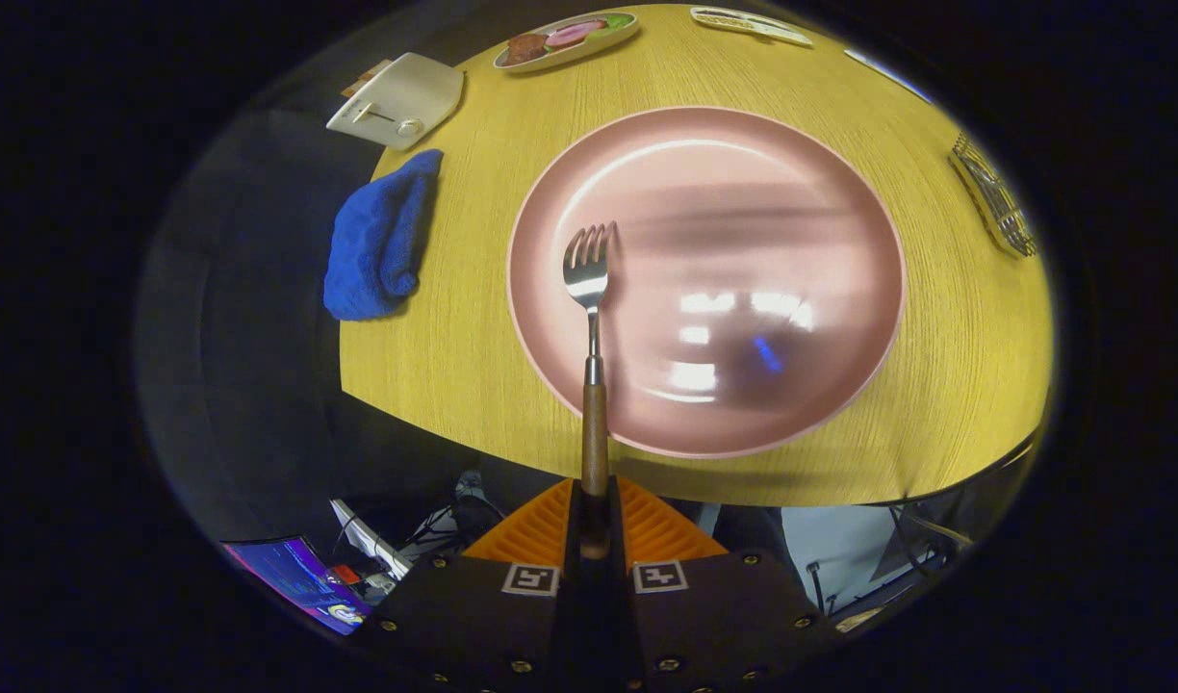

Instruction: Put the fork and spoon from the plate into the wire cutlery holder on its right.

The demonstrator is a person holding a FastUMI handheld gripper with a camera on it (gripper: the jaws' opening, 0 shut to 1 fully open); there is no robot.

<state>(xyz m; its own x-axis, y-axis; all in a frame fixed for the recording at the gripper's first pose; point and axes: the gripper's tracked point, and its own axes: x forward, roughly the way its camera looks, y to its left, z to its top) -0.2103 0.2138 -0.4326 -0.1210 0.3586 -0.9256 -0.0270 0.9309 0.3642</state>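
A pink plate (743, 192) sits on the yellow wood-grain tabletop (473, 318). The fork (589, 327) is silver with a brown handle. A blue cloth (377, 241) and a cream toaster (396, 101) lie beside it.

readable text: none found | square coded markers (530, 578) seen on claw (595, 525) body, no letters or numbers | screen (300, 582): too blurred

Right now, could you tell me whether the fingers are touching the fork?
Touching: gripper view shows both fingers closed on the fork by its wooden handle.
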